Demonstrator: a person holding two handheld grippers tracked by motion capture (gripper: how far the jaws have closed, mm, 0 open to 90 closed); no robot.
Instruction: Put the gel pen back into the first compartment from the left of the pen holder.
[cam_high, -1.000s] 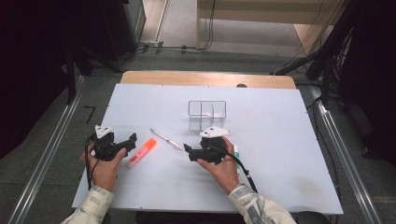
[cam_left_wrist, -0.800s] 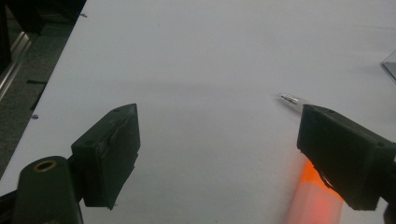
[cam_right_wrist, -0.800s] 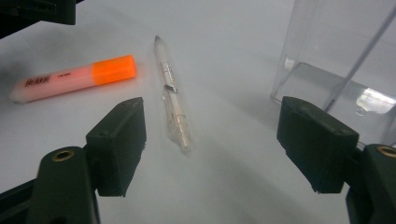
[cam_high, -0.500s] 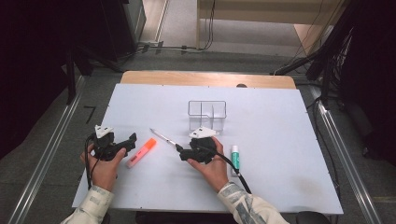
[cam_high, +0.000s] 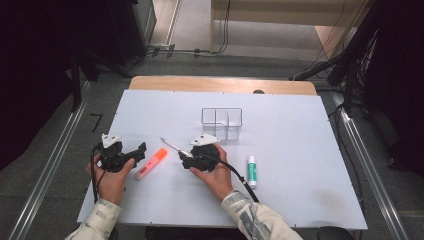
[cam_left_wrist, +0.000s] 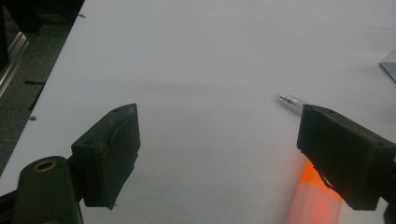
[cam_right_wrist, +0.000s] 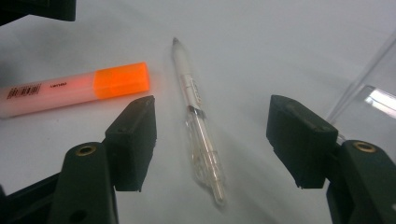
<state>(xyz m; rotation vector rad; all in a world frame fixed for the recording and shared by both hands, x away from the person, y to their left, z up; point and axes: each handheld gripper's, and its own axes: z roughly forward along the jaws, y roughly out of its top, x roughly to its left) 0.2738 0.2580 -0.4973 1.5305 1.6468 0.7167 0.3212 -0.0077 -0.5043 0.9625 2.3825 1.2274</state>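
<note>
The white table (cam_high: 300, 200) has wide bare room on its far and right parts, while both hands work near the front edge — the left gripper (cam_high: 141, 148) close to the left edge, the right gripper (cam_high: 183, 161) nearer the middle. The pen (cam_right_wrist: 198, 121), clear-barrelled with a white upper half, lies flat on the table between the right gripper's jaws; its long axis runs along the gripper's line, tip pointing away from it. Those jaws have just been closing yet stand well apart, pads not touching the pen. The orange highlighter (cam_right_wrist: 74, 88) lies just left of the pen, crosswise to it. The left gripper gapes wide and holds nothing. Beyond the pen stands a clear divided organizer (cam_high: 222, 122) — nothing visible inside. A glue stick (cam_high: 252, 170) lies right of the right hand (cam_high: 215, 175)
</note>
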